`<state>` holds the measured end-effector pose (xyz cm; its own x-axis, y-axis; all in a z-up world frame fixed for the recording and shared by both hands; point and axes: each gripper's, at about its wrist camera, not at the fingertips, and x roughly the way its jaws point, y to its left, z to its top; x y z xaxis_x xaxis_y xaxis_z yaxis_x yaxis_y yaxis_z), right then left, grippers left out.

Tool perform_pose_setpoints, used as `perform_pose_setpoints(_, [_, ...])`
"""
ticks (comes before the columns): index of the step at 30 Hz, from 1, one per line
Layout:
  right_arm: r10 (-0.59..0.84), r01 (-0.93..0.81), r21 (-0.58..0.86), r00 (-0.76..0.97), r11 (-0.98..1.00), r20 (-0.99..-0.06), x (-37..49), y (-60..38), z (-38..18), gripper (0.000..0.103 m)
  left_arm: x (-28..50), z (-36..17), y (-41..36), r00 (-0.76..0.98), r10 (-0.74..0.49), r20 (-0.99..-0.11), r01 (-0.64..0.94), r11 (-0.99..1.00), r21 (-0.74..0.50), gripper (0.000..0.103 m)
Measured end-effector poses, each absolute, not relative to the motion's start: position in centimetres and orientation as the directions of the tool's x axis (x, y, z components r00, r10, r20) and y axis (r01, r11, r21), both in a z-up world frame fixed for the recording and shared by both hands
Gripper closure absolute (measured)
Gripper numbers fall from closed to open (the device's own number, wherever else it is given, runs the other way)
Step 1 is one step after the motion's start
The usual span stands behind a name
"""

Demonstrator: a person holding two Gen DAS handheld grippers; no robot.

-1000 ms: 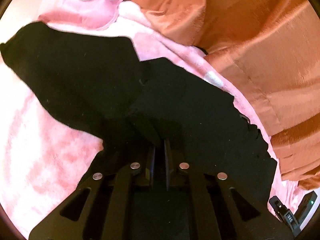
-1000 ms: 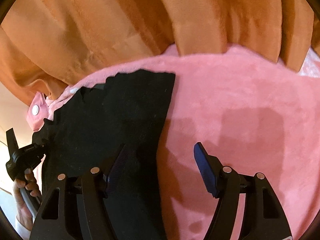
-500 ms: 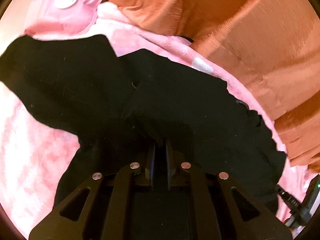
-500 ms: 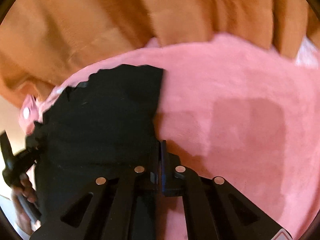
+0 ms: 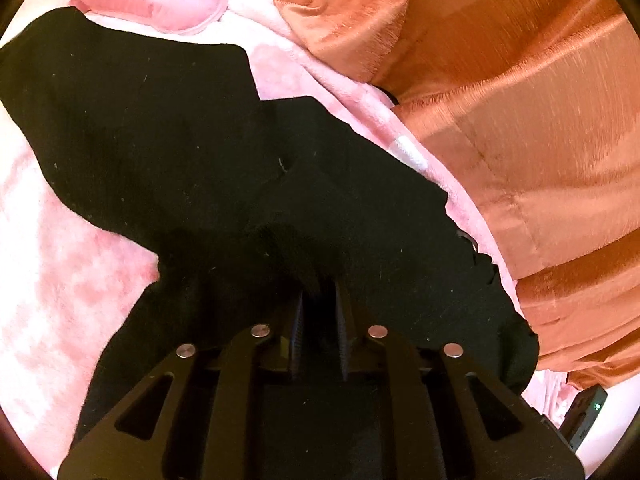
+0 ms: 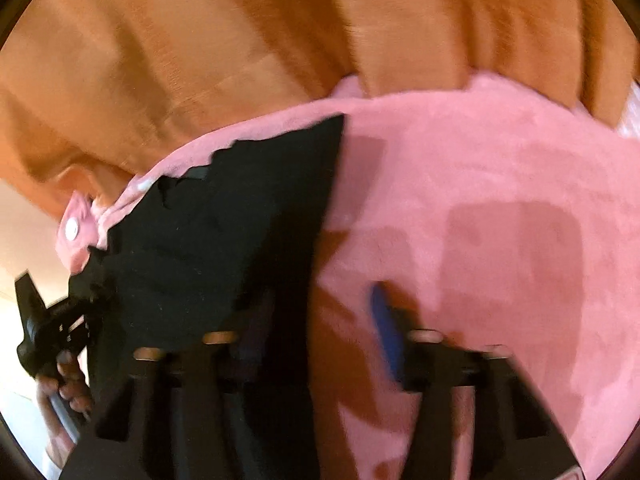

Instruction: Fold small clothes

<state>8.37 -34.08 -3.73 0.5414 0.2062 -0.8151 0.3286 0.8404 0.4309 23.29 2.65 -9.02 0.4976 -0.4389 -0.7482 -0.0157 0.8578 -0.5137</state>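
The small black knit garment [image 5: 168,128] lay spread on the pink fleece blanket [image 5: 60,280], bunched and creased at its near edge, far edge jagged beside the orange satin curtain [image 5: 520,100]. Left gripper [image 5: 319,292] pinched that bunched fold, jaws nearly together. Right gripper [image 6: 320,320] hung blurred, jaws spread, over the garment's straight right edge [image 6: 224,216].
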Motion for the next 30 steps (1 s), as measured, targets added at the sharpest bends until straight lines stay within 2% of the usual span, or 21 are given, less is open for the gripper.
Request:
perform_pose_setpoints(1, [0.19, 0.326, 0.412, 0.539, 0.851, -0.82, 8.6, -33.9, -3.4, 0.103, 23.2, -8.9, 2.5, 0.5, -0.432, -0.75, -0.011, 0.863, -0.504, 0.09])
perform_pose_setpoints(5, [0.129, 0.348, 0.382, 0.572, 0.856, -0.81, 7.9, -35.7, -1.9, 0.101, 23.2, -8.7, 2.5, 0.5, -0.426, -0.754, -0.015, 0.866, -0.5, 0.09])
perform_pose_setpoints(6, [0.117, 0.37, 0.381, 0.569, 0.847, -0.814, 7.7, -36.5, -1.8, 0.095, 23.2, -8.7, 2.6, 0.499, -0.426, -0.755, -0.021, 0.865, -0.501, 0.089])
perform_pose_setpoints(7, [0.115, 0.39, 0.385, 0.562, 0.836, -0.819, 7.4, -37.0, -1.8, 0.082, 23.2, -8.6, 2.9, 0.501, -0.422, -0.756, -0.035, 0.863, -0.505, 0.088])
perform_pose_setpoints(8, [0.129, 0.395, 0.403, 0.563, 0.826, -0.816, 7.1, -37.3, -1.8, 0.054, 23.2, -8.5, 3.1, 0.508, -0.417, -0.753, -0.047, 0.86, -0.508, 0.083])
perform_pose_setpoints(9, [0.144, 0.397, 0.428, 0.575, 0.812, -0.806, 6.8, -37.5, -1.8, 0.041, 23.2, -8.3, 3.5, 0.522, -0.403, -0.752, -0.065, 0.86, -0.507, 0.079])
perform_pose_setpoints(10, [0.139, 0.4, 0.44, 0.593, 0.804, -0.793, 6.5, -37.2, -1.8, 0.027, 23.1, -8.1, 3.9, 0.537, -0.388, -0.749, -0.08, 0.86, -0.503, 0.069])
perform_pose_setpoints(11, [0.137, 0.393, 0.437, 0.596, 0.809, -0.791, 6.5, -36.8, -1.8, 0.026, 23.1, -8.0, 4.2, 0.552, -0.367, -0.749, -0.097, 0.863, -0.495, 0.061])
perform_pose_setpoints(15, [0.205, 0.334, 0.424, 0.529, 0.842, -0.824, 8.7, -34.0, -3.6, 0.029, 23.3, -8.3, 4.3, 0.556, -0.362, -0.748, -0.102, 0.863, -0.494, 0.059])
perform_pose_setpoints(16, [0.213, 0.304, 0.41, 0.515, 0.86, -0.83, 9.1, -33.0, -4.1, 0.056, 23.3, -8.2, 3.7, 0.556, -0.345, -0.756, -0.082, 0.883, -0.463, 0.06])
perform_pose_setpoints(17, [0.203, 0.284, 0.382, 0.501, 0.879, -0.841, 9.2, -32.5, -4.2, 0.097, 23.3, -8.0, 3.2, 0.557, -0.325, -0.764, -0.06, 0.902, -0.427, 0.066])
perform_pose_setpoints(18, [0.188, 0.274, 0.358, 0.496, 0.893, -0.848, 9.3, -32.4, -4.0, 0.098, 23.3, -7.9, 2.6, 0.552, -0.325, -0.768, -0.039, 0.91, -0.413, 0.076])
perform_pose_setpoints(19, [0.169, 0.284, 0.362, 0.529, 0.888, -0.832, 8.9, -33.1, -3.2, 0.098, 23.3, -8.0, 2.2, 0.536, -0.341, -0.772, -0.019, 0.909, -0.415, 0.097])
perform_pose_setpoints(22, [0.107, 0.35, 0.332, 0.53, 0.876, -0.841, 8.1, -35.9, -2.8, 0.1, 22.9, -8.4, 0.9, 0.51, -0.329, -0.795, 0.011, 0.926, -0.377, 0.097])
perform_pose_setpoints(24, [0.066, 0.397, 0.284, 0.481, 0.873, -0.874, 7.7, -37.0, -4.7, 0.103, 22.5, -8.4, 0.4, 0.53, -0.303, -0.792, 0.035, 0.941, -0.336, 0.097])
perform_pose_setpoints(25, [0.081, 0.393, 0.32, 0.517, 0.862, -0.852, 7.2, -37.2, -5.0, 0.103, 22.5, -8.4, 0.5, 0.53, -0.303, -0.792, 0.033, 0.941, -0.338, 0.097])
perform_pose_setpoints(28, [0.065, 0.376, 0.291, 0.511, 0.88, -0.857, 7.8, -36.4, -3.9, 0.101, 22.5, -8.0, 2.2, 0.529, -0.354, -0.771, -0.019, 0.904, -0.428, 0.096])
perform_pose_setpoints(30, [0.057, 0.396, 0.299, 0.519, 0.868, -0.853, 7.4, -36.3, -3.0, 0.101, 22.6, -6.3, 5.5, 0.598, -0.367, -0.713, -0.086, 0.855, -0.512, 0.096])
